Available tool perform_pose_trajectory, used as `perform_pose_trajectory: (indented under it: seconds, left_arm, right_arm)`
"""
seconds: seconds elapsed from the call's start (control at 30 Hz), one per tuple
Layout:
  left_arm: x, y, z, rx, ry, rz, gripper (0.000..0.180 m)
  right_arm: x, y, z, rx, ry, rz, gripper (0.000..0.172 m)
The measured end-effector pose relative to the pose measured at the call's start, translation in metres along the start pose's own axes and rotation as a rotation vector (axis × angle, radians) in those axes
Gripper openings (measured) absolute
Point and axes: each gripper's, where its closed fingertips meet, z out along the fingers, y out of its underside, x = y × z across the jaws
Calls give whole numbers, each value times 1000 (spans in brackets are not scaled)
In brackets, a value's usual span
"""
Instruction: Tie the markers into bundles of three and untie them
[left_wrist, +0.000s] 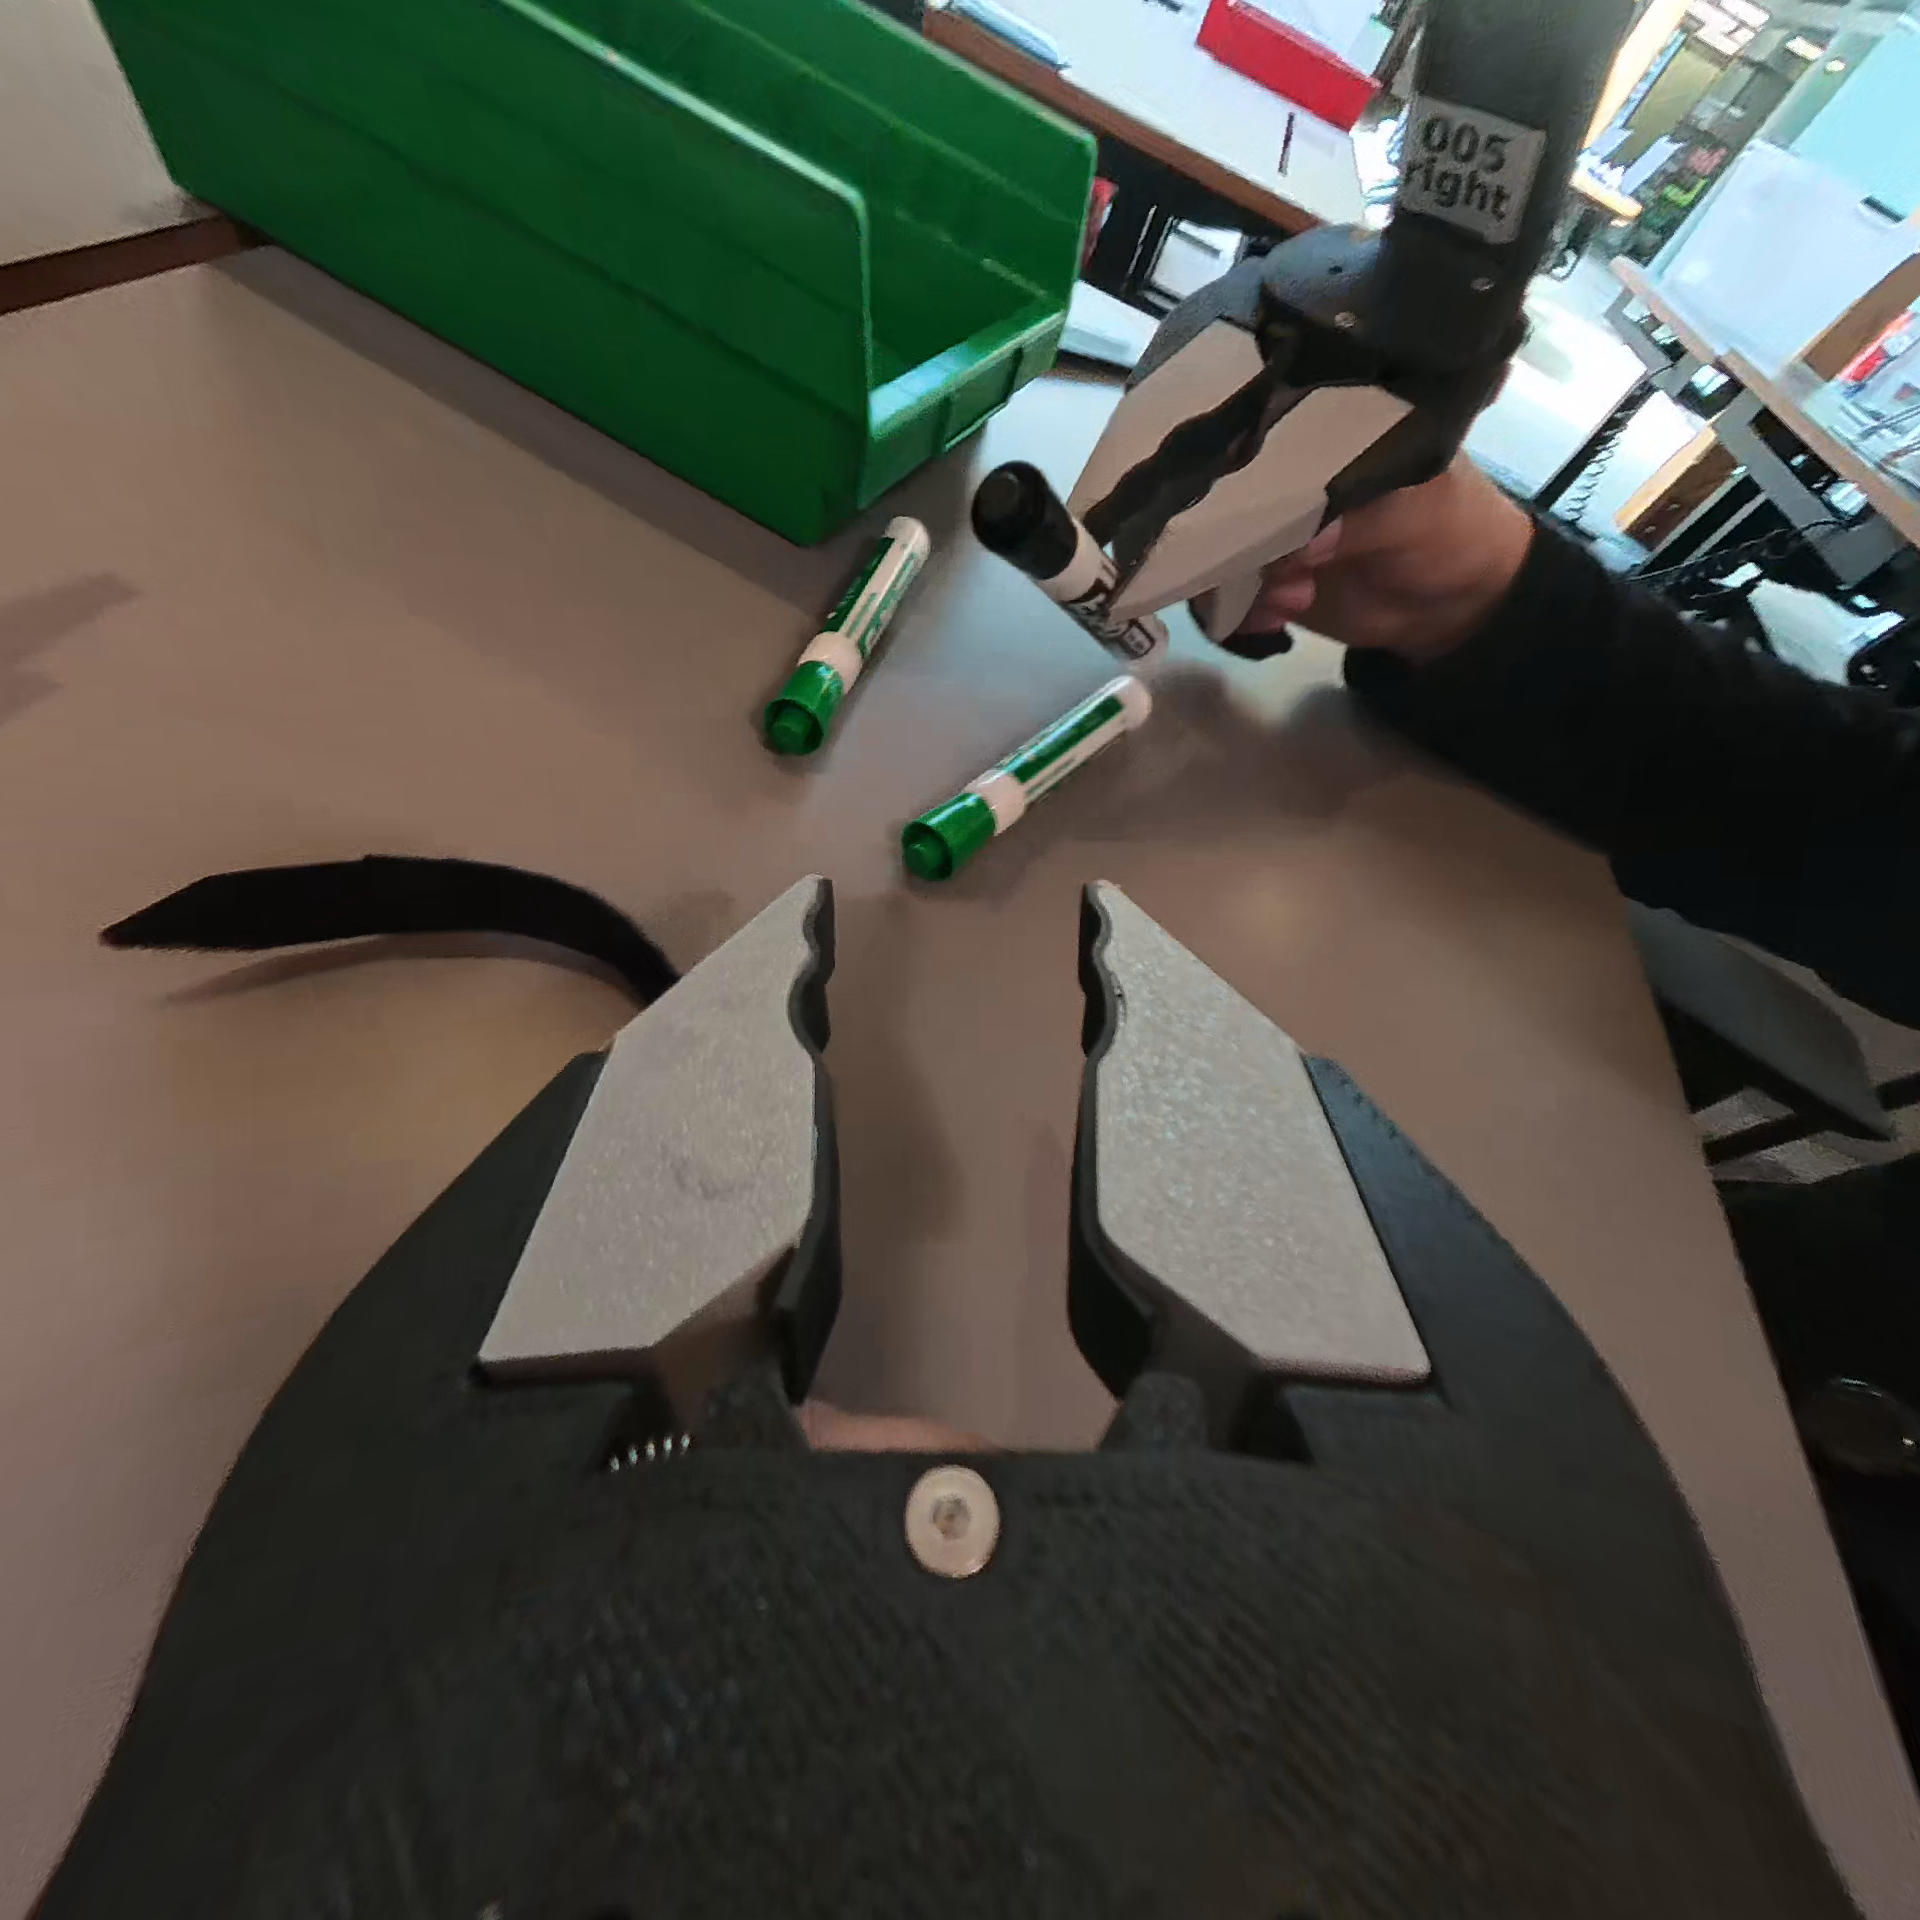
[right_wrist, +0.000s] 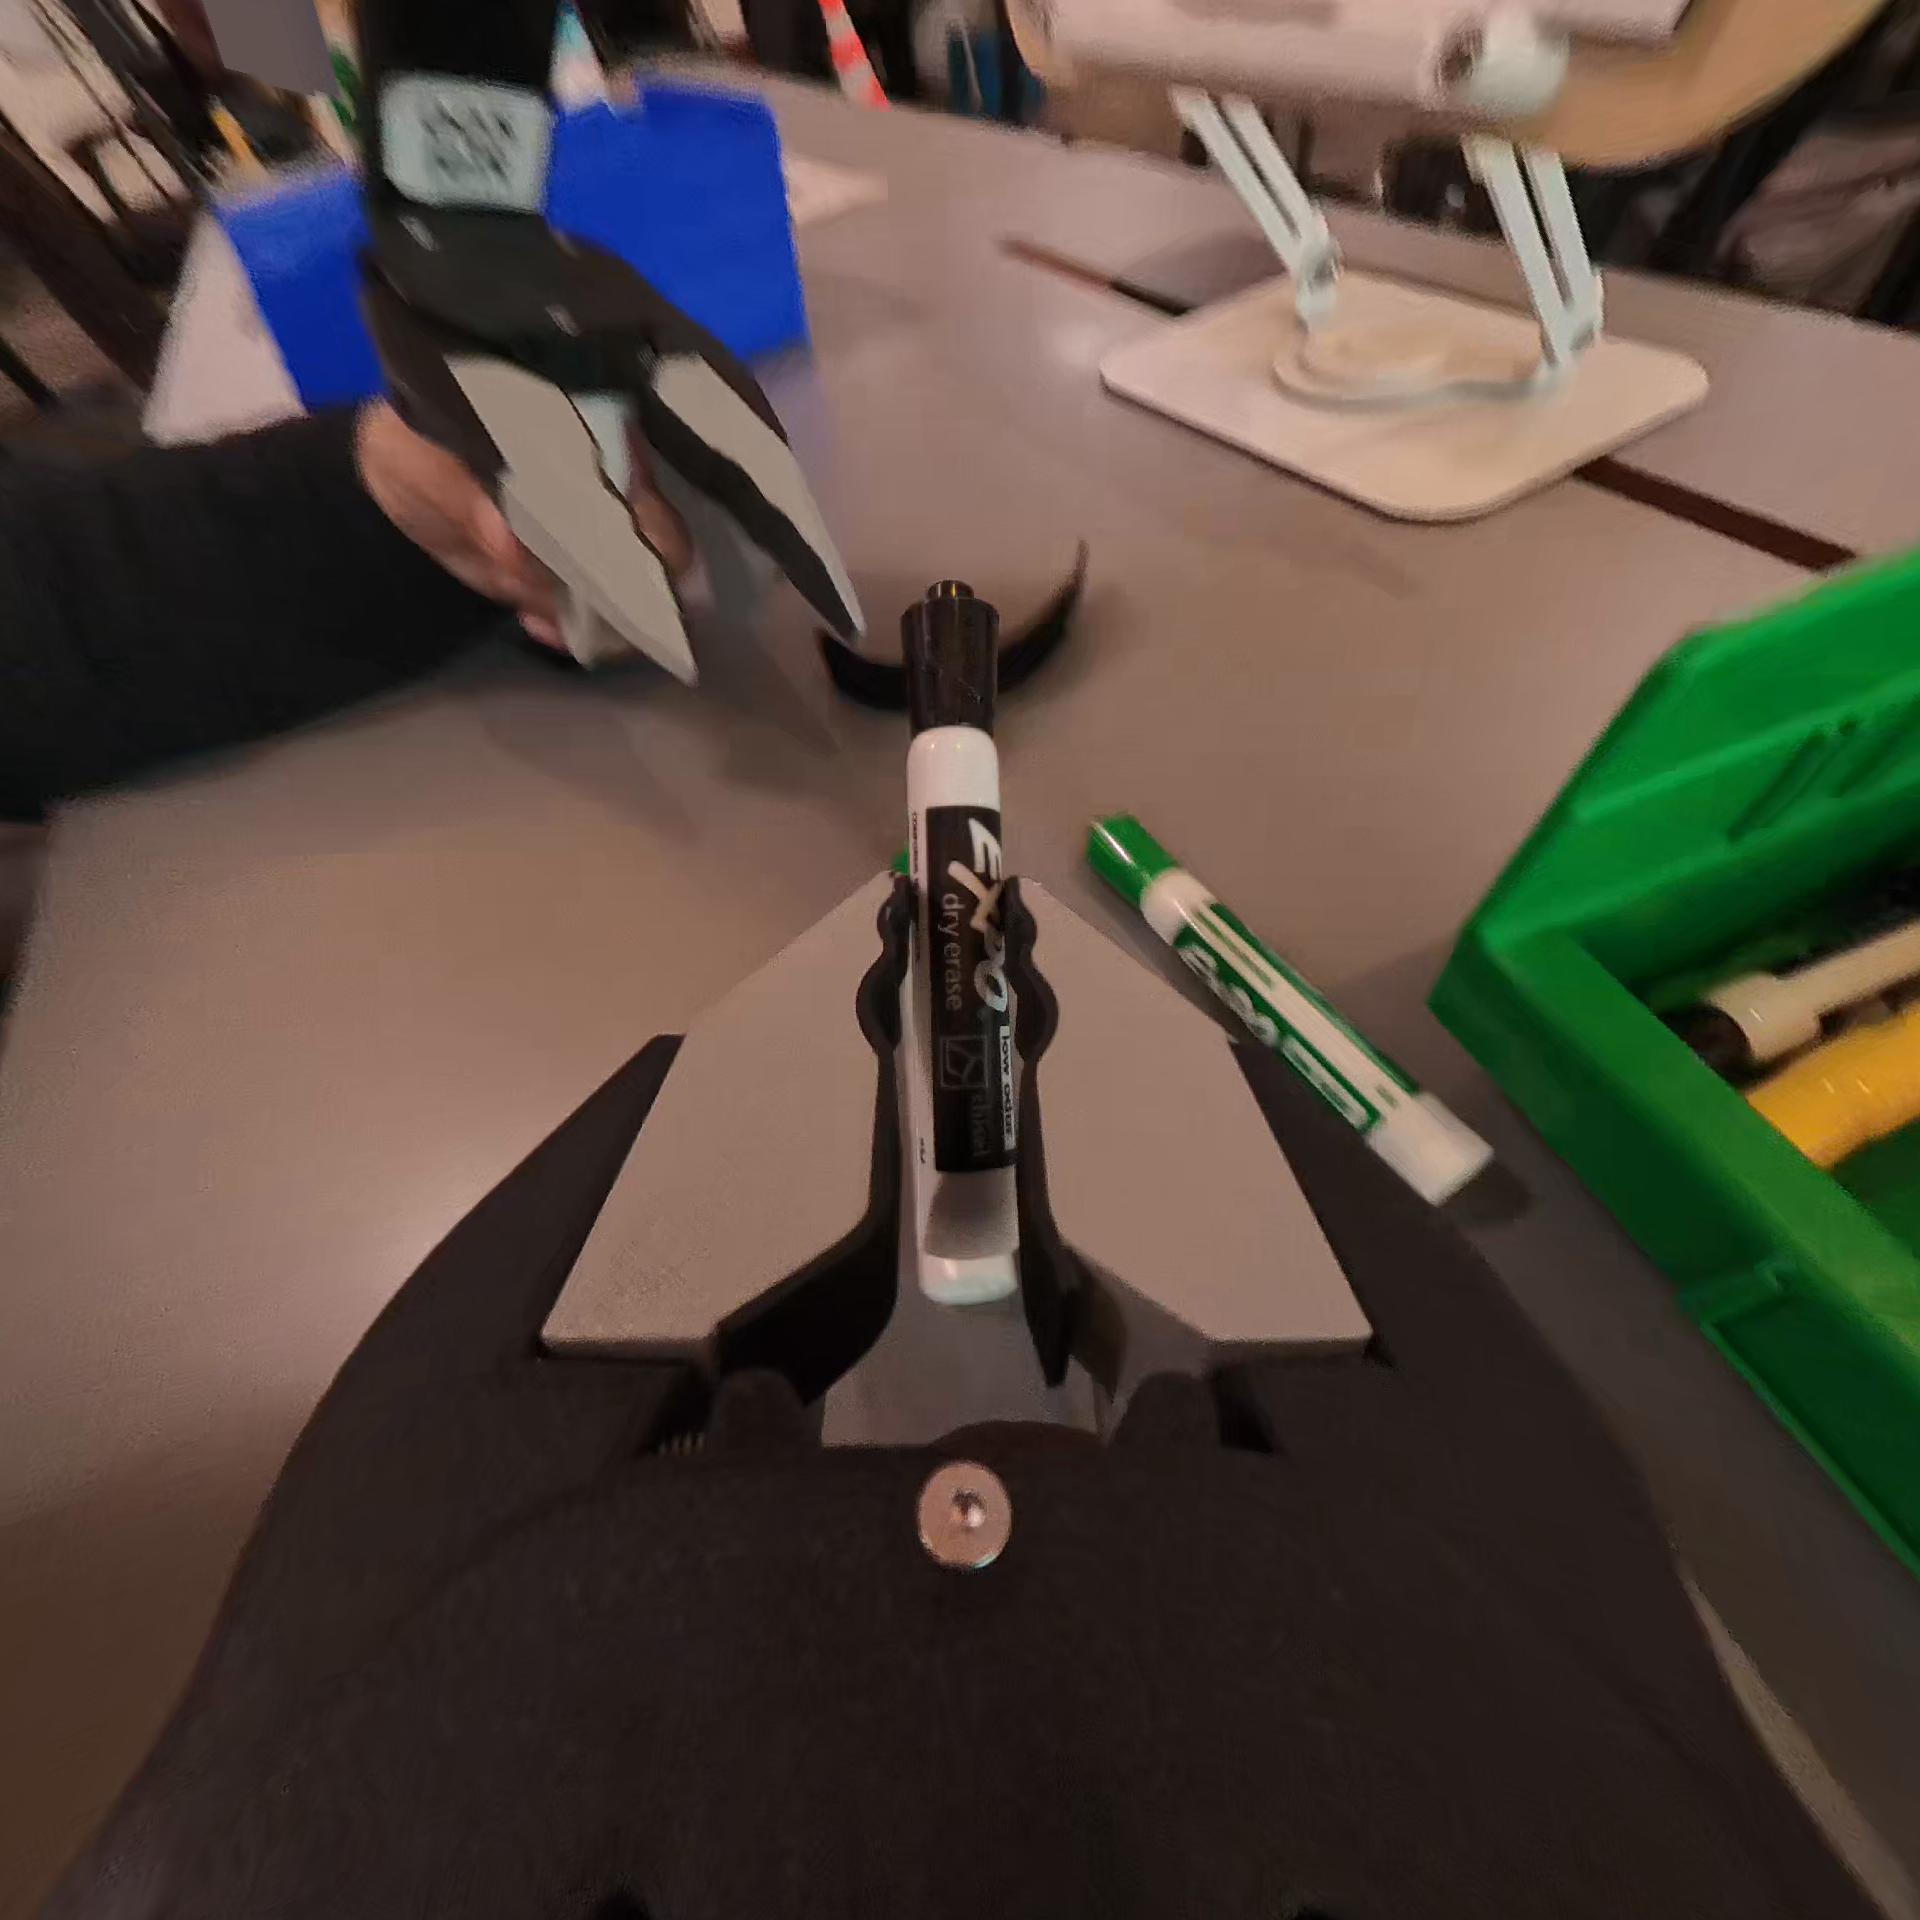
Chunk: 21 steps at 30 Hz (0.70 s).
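The right gripper (right_wrist: 958, 914) holds a black marker (right_wrist: 954, 790) by its barrel, both pads pressed against the white body, with the black cap pointing away from the hand and lifted clear of the grey table (left_wrist: 312, 644). From the left wrist view the same marker (left_wrist: 1039, 525) pokes out to the left of those fingers, cap end up and tilted.

The left gripper (left_wrist: 956, 904) hangs over the near part of the table with its jaws set wide and nothing between them (only bare tabletop shows in the gap).

Two green markers lie flat on the table, well apart from each other. One green marker (left_wrist: 847, 634) rests just beside the front corner of the green bin (left_wrist: 644, 260); the other green marker (left_wrist: 1023, 779) lies nearer, a little way beyond the left gripper's tips. In the right wrist view only the first is plain (right_wrist: 1283, 1008), and a sliver of green at the left fingertip is probably the second.

A black strap (left_wrist: 384, 909) curls on the table to the left of the left gripper, one end running behind its left finger. It lies loose, around nothing.

The bin holds more markers, a yellow one (right_wrist: 1839, 1101) among them. Farther off stand a blue box (right_wrist: 675, 218) and a white stand (right_wrist: 1403, 384).
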Motion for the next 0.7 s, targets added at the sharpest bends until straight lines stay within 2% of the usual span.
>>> perform_pose_trajectory:
  seconds: [0.13, 0.33, 0.53, 0.63, 0.7]
  left_arm:
    - [26, -23, 1, 118, 73, 11, 46]
    - [59, -56, -7, 303, 158, 21, 45]
    - [63, -53, -2, 289, 166, 21, 44]
    - [65, -57, -5, 317, 170, 43, 17]
    - [67, -57, -5, 308, 173, 64, 18]
  right_arm:
    - [-35, -29, 4, 139, -125, 14, 14]
    - [-61, -36, 18, 159, -169, -28, 14]
    - [-75, -36, 27, 174, -233, -5, 14]
    - [-82, -32, 33, 154, -250, -17, 14]
    - [-86, -30, 37, 140, -257, -21, 14]
